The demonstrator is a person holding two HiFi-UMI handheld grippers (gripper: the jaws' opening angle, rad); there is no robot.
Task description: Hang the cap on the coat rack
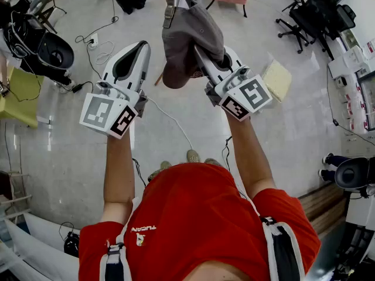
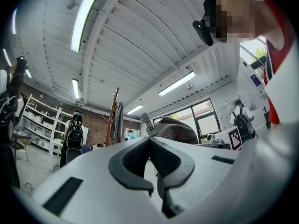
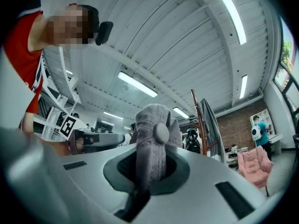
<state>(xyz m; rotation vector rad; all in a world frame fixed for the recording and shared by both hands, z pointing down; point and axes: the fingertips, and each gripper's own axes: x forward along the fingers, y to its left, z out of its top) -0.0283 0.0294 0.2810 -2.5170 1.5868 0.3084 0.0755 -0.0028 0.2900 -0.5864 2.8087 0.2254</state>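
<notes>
Right tool (image 3: 148, 171) is clamped on the cap (image 3: 156, 125), crown pinched between the jaws and held up in the air in front of the person. Cap: grey washed fabric, stitched panels, covered button on top, back strap with buckle (image 1: 169, 15) sticking up. Left tool (image 2: 150, 141) has its jaws together with nothing in them, near the cap. Print: black-and-white square markers on both tool cubes; white logo on the red shirt (image 1: 193, 221), not cleanly readable. The wooden coat rack (image 3: 200, 120) is further back with a grey garment on it, well apart from the cap.
</notes>
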